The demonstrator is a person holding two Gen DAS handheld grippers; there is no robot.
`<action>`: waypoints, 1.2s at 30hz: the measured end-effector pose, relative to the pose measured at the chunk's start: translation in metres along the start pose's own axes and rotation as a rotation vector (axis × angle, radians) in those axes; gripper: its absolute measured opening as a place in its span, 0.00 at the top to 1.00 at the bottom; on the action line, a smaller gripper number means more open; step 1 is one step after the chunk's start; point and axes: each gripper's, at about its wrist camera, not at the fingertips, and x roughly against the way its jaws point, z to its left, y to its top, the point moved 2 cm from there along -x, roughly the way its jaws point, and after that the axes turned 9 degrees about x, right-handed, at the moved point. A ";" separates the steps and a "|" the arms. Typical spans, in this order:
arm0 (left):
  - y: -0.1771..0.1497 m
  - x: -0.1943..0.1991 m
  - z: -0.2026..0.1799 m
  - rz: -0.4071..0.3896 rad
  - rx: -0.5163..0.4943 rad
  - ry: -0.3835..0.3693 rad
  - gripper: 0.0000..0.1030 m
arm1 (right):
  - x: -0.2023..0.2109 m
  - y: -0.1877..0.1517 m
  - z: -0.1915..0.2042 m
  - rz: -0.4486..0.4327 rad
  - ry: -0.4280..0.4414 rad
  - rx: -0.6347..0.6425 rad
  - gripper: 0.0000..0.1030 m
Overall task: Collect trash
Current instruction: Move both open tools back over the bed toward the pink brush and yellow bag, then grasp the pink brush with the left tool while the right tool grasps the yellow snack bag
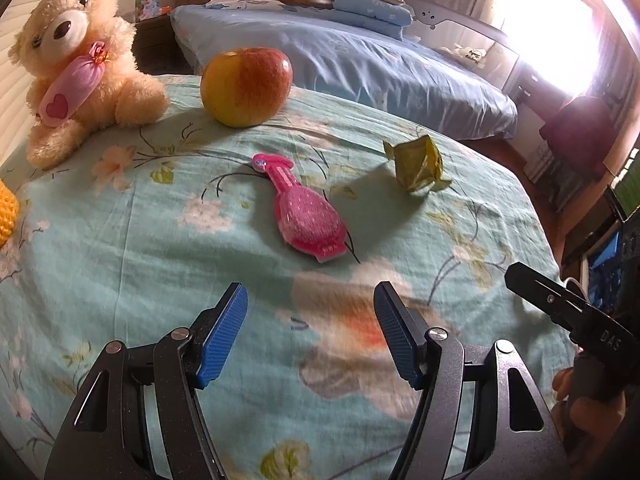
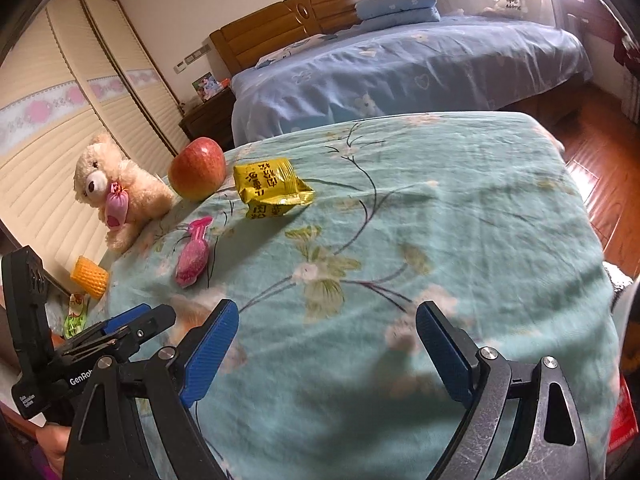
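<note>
A home bedroom: a blue-sheeted bed with wooden headboard, folded pillows, and slatted wardrobe doors.

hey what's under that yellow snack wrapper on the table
The yellow snack wrapper lies crumpled on the floral tablecloth, with its shadow beside it. Nothing else shows beneath its edges, but the cloth directly under it is covered, so anything flat there stays hidden.
</note>
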 end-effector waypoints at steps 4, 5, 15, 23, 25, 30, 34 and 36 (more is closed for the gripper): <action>0.007 -0.004 0.001 0.002 0.001 0.004 0.35 | -0.011 0.010 0.001 0.003 0.015 0.000 0.11; 0.008 -0.006 0.001 0.003 0.001 0.005 0.35 | -0.014 0.013 0.002 0.004 0.019 0.002 0.11; 0.021 -0.025 0.003 0.023 0.008 0.019 0.35 | -0.051 0.039 0.008 0.002 0.075 0.014 0.11; 0.029 -0.038 -0.005 0.005 -0.021 0.053 0.33 | -0.074 0.061 0.013 0.000 0.116 0.011 0.11; 0.029 -0.039 -0.005 -0.005 -0.033 0.062 0.38 | -0.079 0.066 0.013 -0.002 0.110 0.013 0.11; 0.033 -0.042 -0.005 -0.010 -0.048 0.059 0.62 | -0.087 0.071 0.015 -0.001 0.073 0.042 0.28; 0.034 -0.042 -0.007 -0.014 -0.060 0.041 0.63 | -0.092 0.071 0.017 0.018 0.051 0.065 0.56; 0.034 -0.040 -0.008 -0.019 -0.066 0.032 0.64 | -0.091 0.070 0.017 0.015 0.055 0.070 0.69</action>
